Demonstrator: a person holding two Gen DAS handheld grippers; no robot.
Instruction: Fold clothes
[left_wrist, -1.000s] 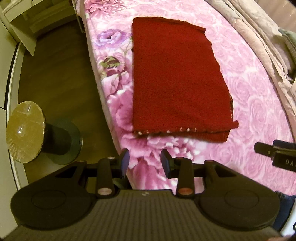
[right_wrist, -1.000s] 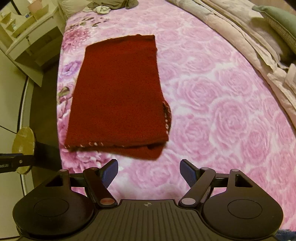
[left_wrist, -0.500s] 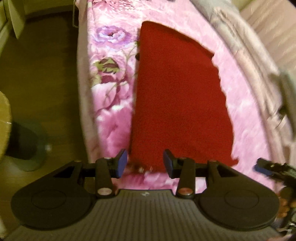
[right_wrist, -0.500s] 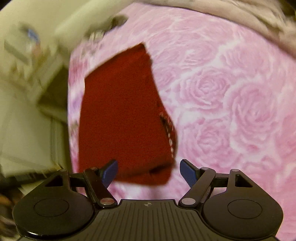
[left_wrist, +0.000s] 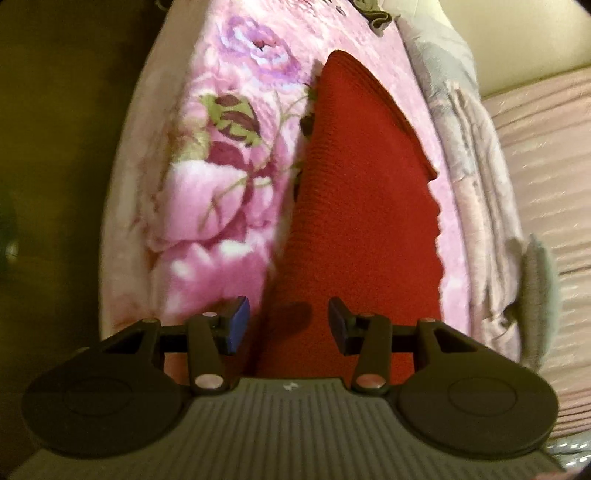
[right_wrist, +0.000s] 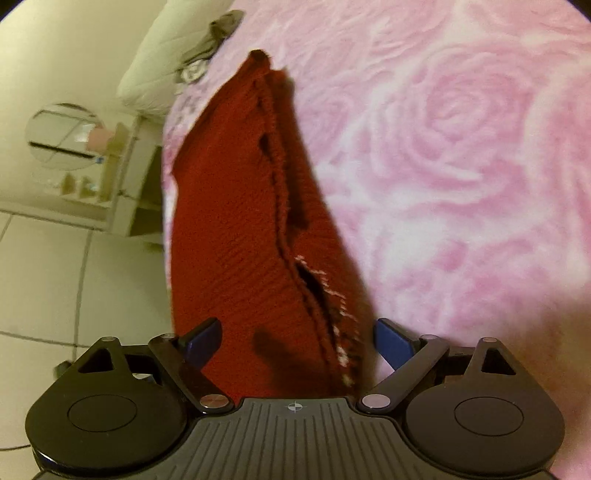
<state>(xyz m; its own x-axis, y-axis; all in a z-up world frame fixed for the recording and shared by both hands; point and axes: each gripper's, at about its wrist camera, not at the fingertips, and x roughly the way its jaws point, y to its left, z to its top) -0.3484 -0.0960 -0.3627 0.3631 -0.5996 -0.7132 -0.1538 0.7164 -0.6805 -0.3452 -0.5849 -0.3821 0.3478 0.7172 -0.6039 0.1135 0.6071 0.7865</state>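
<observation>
Red knit, the folded garment (left_wrist: 354, 221) lies flat on the pink rose-print blanket (left_wrist: 221, 206) that covers the bed, its long side running away from both cameras and its near end under the tongs. Along its right edge, in the right wrist view, the stacked layers (right_wrist: 295, 236) gape a little and show pale stitching. The left tongs (left_wrist: 286, 325) hang low over the near end with the jaws apart, holding nothing. The right tongs (right_wrist: 295, 341) stand wider, straddling the near right corner, also empty. Beyond the blanket's far side lies a bunched pale quilt (left_wrist: 476, 177).
</observation>
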